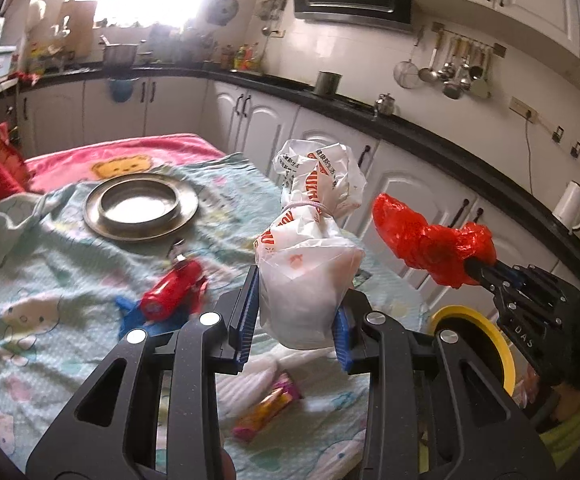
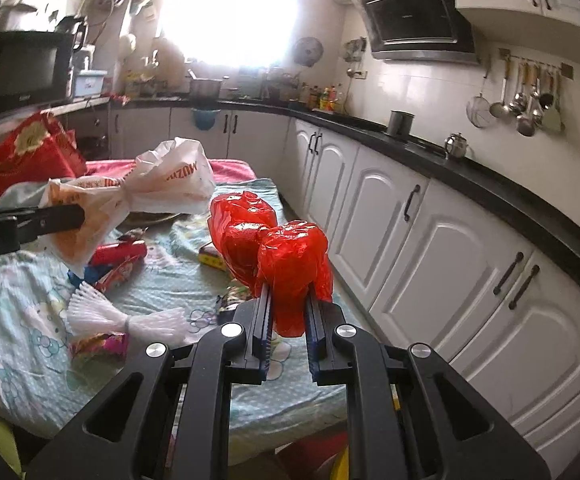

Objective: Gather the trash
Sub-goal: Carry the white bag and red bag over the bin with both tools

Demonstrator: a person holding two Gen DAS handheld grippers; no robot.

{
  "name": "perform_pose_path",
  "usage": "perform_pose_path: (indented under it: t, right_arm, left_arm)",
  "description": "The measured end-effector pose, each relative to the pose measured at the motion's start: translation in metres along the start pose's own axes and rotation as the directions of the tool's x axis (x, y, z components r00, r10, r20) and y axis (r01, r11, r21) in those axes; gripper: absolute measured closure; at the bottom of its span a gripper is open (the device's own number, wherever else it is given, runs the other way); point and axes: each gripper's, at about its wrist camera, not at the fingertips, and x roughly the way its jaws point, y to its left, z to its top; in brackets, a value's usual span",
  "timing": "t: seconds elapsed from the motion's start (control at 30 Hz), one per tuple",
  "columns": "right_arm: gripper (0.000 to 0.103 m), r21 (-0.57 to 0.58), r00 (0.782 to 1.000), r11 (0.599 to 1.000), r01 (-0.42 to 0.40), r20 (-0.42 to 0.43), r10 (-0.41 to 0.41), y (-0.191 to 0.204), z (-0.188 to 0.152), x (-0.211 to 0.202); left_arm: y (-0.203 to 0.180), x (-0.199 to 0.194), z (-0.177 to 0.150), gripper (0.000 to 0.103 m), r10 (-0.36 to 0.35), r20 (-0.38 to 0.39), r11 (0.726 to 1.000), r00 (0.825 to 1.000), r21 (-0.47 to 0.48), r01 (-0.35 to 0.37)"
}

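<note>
My left fingers (image 1: 296, 316) pinch the lower bulge of a white printed bag (image 1: 310, 248) that is tied at its waist with a thin band; its long axis stands nearly upright out of my grip, the crumpled top flaring above the tie. My right fingers (image 2: 288, 314) are pressed close on a red plastic bag (image 2: 290, 256), which sticks forward and up from them in two knotted lobes. Both bags hang in the air above the right edge of the surface (image 1: 50, 280), which is draped in a cartoon-print cloth.

What the coming drop turns on, I judge, is the yellow-rimmed bin (image 1: 486, 332): it sits low, off the right edge of the surface, just below my right gripper (image 1: 486, 274) and further from my left hand. So the red bag is the nearer one to let go first, and the white bag must cross over to the right.

Only the left wrist view shows the bin clearly; in the right wrist view no more than a yellow sliver shows at the bottom, which I cannot identify. The right wrist view in turn shows more litter left on the cloth: a white pleated paper piece (image 2: 126, 316), a pink wrapper (image 2: 98, 346), and a red wrapper (image 2: 118, 254). The left view adds a metal plate (image 1: 141, 205) near the far edge.
</note>
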Motion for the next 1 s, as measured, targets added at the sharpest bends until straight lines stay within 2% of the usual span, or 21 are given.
perform_pose_path:
  t: [0.57,1.0]
  right_arm:
    - [0.089,0.135,0.995,0.986,0.094,0.016,-0.097,-0.066,-0.022,-0.045]
    - [0.089,0.256,0.981,0.946,0.196,-0.048,-0.19,-0.123,-0.069,-0.07]
  left_arm:
    - [-0.076,0.021,0.008,0.078,-0.097,-0.012,0.988,0.995,0.119,0.098]
    - [-0.135,0.045,-0.009,0.078,-0.174,-0.072,0.965,0.982,0.188,0.184]
